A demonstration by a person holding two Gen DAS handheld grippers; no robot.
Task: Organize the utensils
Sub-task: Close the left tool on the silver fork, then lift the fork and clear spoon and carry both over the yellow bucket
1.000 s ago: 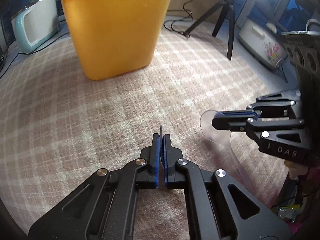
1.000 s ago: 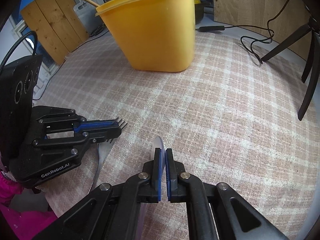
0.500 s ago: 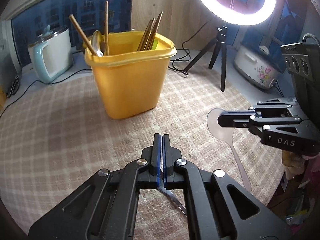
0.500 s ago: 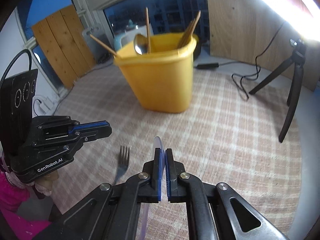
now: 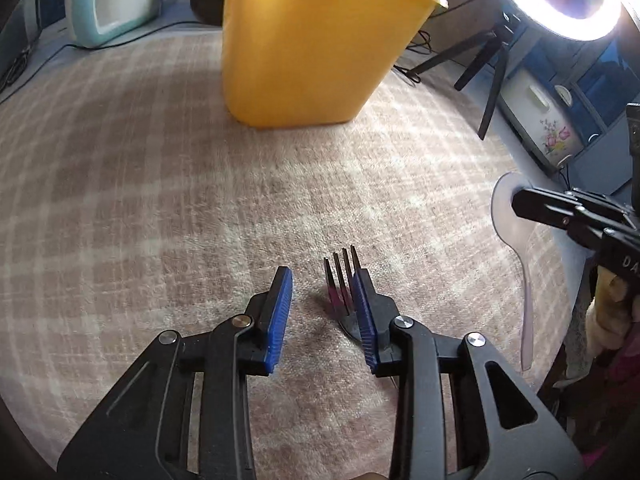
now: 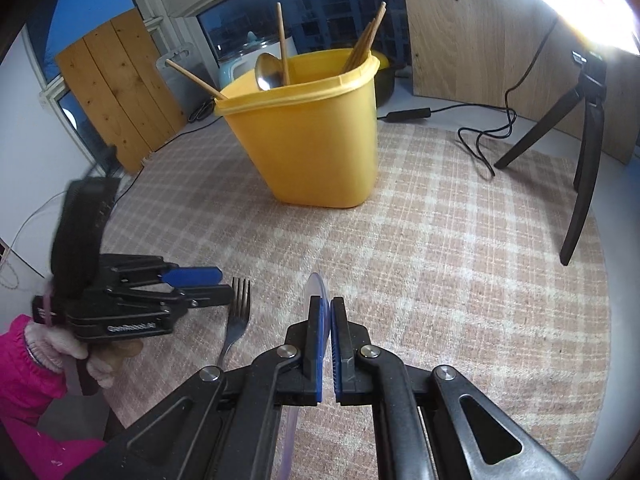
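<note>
Tall yellow plastic tub (image 6: 316, 136) stands upright on the table under a pink-and-cream checked cloth (image 6: 440, 280); inside it, leaning on the rim, a metal spoon (image 6: 267, 72) bowl-up and several wooden chopsticks (image 6: 366, 46). Metal four-tined fork (image 5: 343, 280) lies flat on the cloth, tines toward the tub, well short of it. Left gripper (image 5: 322, 312): jaws have just been opening and now stand apart, released; the fork's neck sits just inside the right-hand blue pad (image 5: 366, 320), whether touching it I cannot tell, and the other pad is clear. Half a second ago those jaws were clenched on the fork handle, and the tub's contents showed in the left wrist view; now only the tub wall and rim show there. Right gripper (image 6: 330, 332): jaws clenched on a clear, pale translucent plastic spoon (image 5: 516, 216), held above the cloth to the fork's right, as in both earlier frames. A pink sleeve (image 6: 24, 364) and a pale glove hold the left gripper.
</note>
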